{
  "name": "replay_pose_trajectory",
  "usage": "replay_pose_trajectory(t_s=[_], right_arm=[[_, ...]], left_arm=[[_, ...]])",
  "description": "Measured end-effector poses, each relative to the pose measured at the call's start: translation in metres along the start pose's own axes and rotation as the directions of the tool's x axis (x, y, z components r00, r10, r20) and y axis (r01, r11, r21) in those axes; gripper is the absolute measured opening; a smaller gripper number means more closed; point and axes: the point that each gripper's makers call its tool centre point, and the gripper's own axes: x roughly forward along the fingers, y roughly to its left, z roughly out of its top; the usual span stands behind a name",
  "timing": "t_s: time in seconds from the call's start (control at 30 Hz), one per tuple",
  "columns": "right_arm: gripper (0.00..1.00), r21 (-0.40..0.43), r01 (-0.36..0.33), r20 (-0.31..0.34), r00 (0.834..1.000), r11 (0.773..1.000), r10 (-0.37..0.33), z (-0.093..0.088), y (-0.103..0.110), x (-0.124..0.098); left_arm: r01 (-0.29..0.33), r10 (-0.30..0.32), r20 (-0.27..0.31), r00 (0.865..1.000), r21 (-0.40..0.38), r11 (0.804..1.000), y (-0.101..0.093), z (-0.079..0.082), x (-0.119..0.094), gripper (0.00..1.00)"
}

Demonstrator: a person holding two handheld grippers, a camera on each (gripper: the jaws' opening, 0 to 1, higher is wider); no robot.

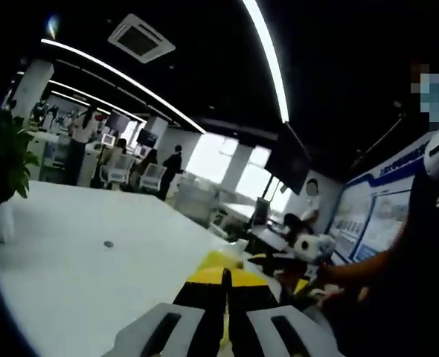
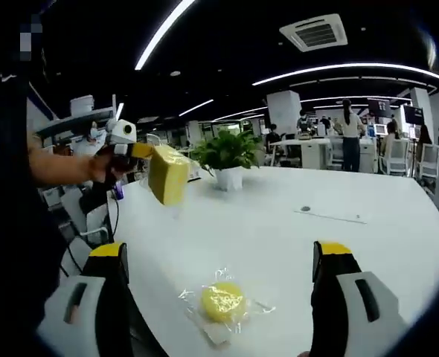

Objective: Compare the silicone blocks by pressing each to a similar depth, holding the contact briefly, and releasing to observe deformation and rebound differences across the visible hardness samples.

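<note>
Right fingers (image 2: 219, 297): nearest the lens in the right gripper view, spread wide apart, yellow-tipped, clamping nothing, hovering over the worktop.
Round sample (image 2: 222, 300): yellow disc, sealed in a crinkled clear wrapper, lying flat on the white worktop (image 2: 368, 253) between the two right fingers, touching neither.
Left fingers (image 1: 225, 316): close together in the left gripper view, only a thin slit between them, with yellow showing just past the tips.
Yellow block (image 2: 167, 174): in the right gripper view held up in the air at the end of the left gripper, well above the worktop; clamped by one end, most of it sticking out free.
Hand (image 2: 104, 167): wrapped round the left gripper's handle, just behind the block.
Likely feel, block: light and soft, probably squashy under the fingers; best held lightly near its middle so the clamp does not dent the face to be tested.
Likely feel, disc: small and light; wrapper probably slick and liable to slide or crease, so better pressed straight down on the centre than pinched at the film.
Plant (image 2: 227, 158): potted, green, standing further back on the worktop, well clear of both samples.
Risk: uneven pressing depth between a held sample and a lying one, spoiling the comparison.
</note>
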Motion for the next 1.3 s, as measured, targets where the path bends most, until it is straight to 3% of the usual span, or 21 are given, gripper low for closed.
replay_pose_trajectory(t_s=[0.43,0.77,0.97,1.3], right_arm=[[0.96,-0.012,-0.121,0.020,0.992,0.993,0.121,0.021,0.025,0.033],[0.96,-0.008,-0.227,0.012,0.974,0.974,0.227,0.021,0.055,0.055],[0.96,0.012,-0.261,0.017,0.965,0.965,0.261,0.018,0.066,0.066],[0.92,0.010,-0.339,0.050,0.940,0.941,0.338,0.035,0.089,0.079]], left_arm=[[0.040,-0.041,0.022,0.999,0.006,0.999,-0.019,0.011,0.001,0.00],[0.083,-0.081,0.041,0.996,-0.048,0.995,-0.035,0.001,0.004,0.00],[0.117,-0.114,0.057,0.992,-0.054,0.992,-0.048,0.006,0.007,0.00],[0.168,-0.166,0.053,0.985,-0.051,0.984,-0.064,0.011,0.014,0.00]])
